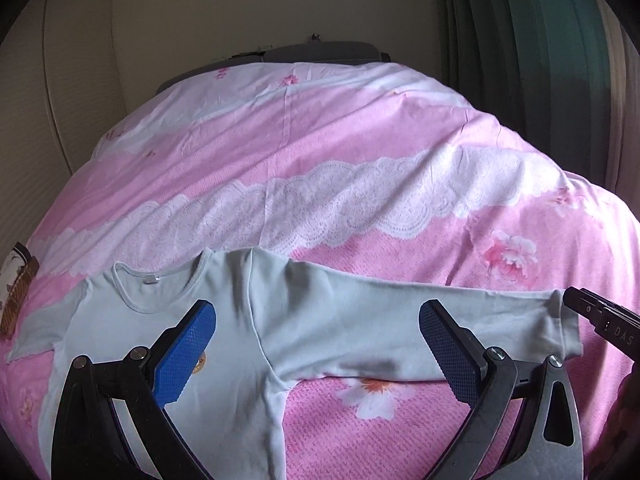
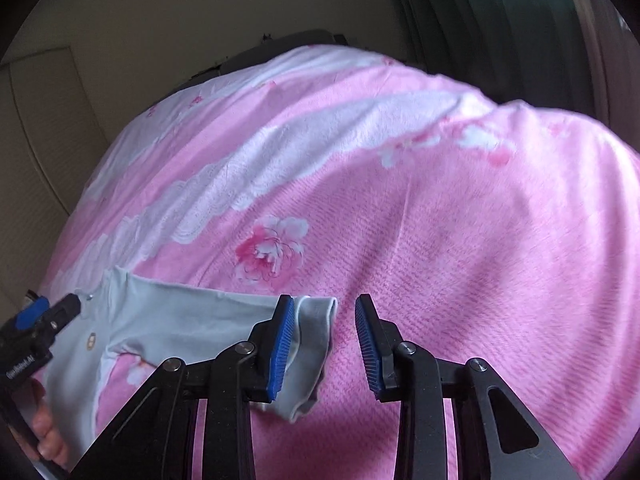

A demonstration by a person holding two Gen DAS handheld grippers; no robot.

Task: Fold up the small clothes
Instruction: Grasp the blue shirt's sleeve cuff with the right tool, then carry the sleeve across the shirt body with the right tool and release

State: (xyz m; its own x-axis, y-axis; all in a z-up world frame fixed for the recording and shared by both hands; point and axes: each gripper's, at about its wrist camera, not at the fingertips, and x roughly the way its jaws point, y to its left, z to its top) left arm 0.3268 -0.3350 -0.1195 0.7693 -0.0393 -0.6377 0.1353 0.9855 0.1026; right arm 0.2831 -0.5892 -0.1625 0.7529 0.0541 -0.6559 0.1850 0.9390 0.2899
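While I look through the left wrist camera, my left tongs [image 1: 318, 344] stand wide apart above a pale green long-sleeved shirt [image 1: 224, 320] that lies spread flat on the bed [image 1: 360, 140], nothing between the blue pads [image 1: 186, 354]. Its neckline is at the far left, and one sleeve [image 1: 420, 320] stretches out to the right across the pink floral bedcover. At the right edge, the black tip of my right tongs [image 1: 600, 316] sits just beside the sleeve's cuff [image 1: 566, 324].

Through the right wrist camera, the right tongs [image 2: 325, 346] are partly apart and clamp nothing. The cuff [image 2: 314, 344] lies just beside the left blue pad [image 2: 282, 350], a little into the gap, and I cannot tell whether pad and cloth touch; the right pad is over bare bedcover. The sleeve runs off to the left toward the shirt's body, where the left tongs [image 2: 60, 312] show at the near left edge with a hand [image 2: 46, 436] on their grip.
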